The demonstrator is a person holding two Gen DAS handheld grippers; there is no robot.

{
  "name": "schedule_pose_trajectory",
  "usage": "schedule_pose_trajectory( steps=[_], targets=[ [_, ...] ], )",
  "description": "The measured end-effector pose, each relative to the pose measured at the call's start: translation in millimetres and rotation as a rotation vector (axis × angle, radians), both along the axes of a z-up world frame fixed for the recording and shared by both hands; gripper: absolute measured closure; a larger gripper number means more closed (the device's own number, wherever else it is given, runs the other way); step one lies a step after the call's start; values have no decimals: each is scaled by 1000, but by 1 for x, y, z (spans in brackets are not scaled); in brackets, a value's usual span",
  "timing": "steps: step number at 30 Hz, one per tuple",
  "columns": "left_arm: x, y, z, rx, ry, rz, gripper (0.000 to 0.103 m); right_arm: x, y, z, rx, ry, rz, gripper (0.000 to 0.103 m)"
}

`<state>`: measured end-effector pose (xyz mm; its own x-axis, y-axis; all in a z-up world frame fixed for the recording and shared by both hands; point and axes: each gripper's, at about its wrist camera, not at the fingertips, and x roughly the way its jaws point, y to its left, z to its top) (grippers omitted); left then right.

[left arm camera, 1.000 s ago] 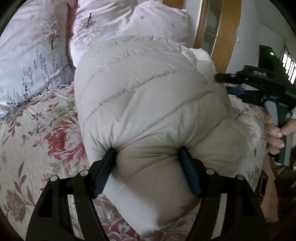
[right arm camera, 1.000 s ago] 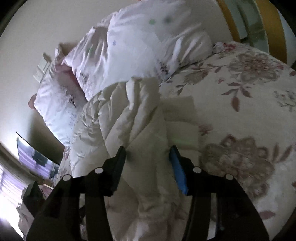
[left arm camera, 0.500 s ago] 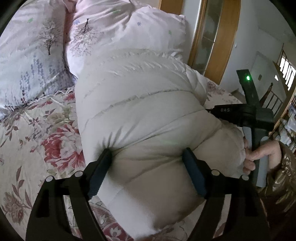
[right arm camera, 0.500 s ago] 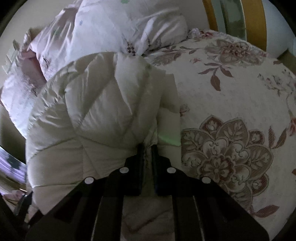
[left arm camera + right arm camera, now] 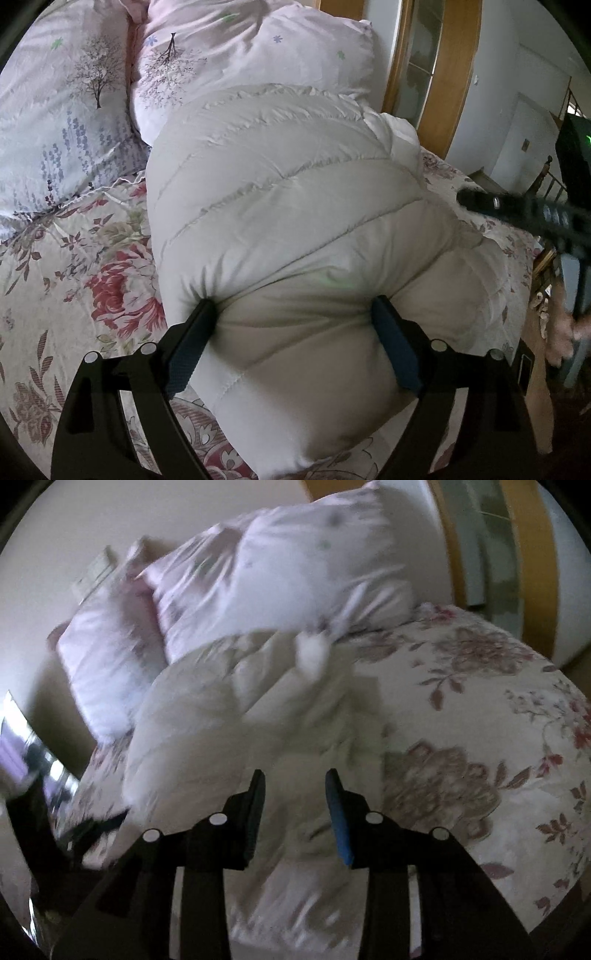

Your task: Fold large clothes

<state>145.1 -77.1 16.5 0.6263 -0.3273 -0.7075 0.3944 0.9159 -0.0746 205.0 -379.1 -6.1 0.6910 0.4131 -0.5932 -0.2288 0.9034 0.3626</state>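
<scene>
Right gripper [image 5: 294, 786]: jaws pinched together half a second ago, now parted and empty above the coat [image 5: 295, 229]. Left gripper [image 5: 293, 321]: spread wide, fingers pressed into the coat's padded fold. Coat lies folded on flowered bedspread [image 5: 66, 266], against pillows [image 5: 236, 62].

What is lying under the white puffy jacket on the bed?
The puffy jacket lies on the floral bedspread, which shows all around it. Two pillows sit behind it. Anything beneath the jacket itself is covered.

Floral bed [image 5: 74, 258] — wooden doorframe [image 5: 439, 81]
</scene>
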Motion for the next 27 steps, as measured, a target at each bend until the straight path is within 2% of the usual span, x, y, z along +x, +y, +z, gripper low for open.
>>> schedule_pose_trajectory(
  steps=[4, 5, 8, 10, 11, 12, 13, 14, 15, 18, 20, 27],
  targets=[
    [-1, -1, 1, -5, -3, -4, 15, 8, 18, -33, -59, 106, 35, 69],
    [-1, -1, 1, -5, -6, -4, 15, 10, 20, -40, -62, 110, 37, 69],
    [-3, 0, 4, -19, -3, 6, 15, 16, 22, -43, -67, 123, 43, 69],
    [-2, 10, 9, -76, 9, 19, 15, 17, 18, -38, -46, 141, 62, 65],
    [-1, 17, 11, -110, 14, 27, 15, 18, 13, -34, -8, 151, 76, 53],
    [0, 25, 14, -150, 19, 37, 15, 18, 7, -32, 27, 156, 86, 34],
    [2, 36, 17, -198, 27, 58, 15, 19, -3, -28, 89, 157, 91, 23],
    [5, 46, 19, -236, 34, 81, 15, 19, -14, -21, 139, 149, 73, 8],
    [9, 58, 20, -276, 45, 106, 15, 19, -23, -16, 161, 138, 50, 6],
    [22, 82, 18, -374, 100, 162, 15, 28, -43, -10, 228, 148, 20, 3],
    [29, 95, 12, -472, 155, 174, 15, 36, -53, -12, 273, 187, 15, 3],
    [43, 95, -3, -539, 244, 176, 15, 63, -59, -31, 327, 277, 44, 2]
  ],
)
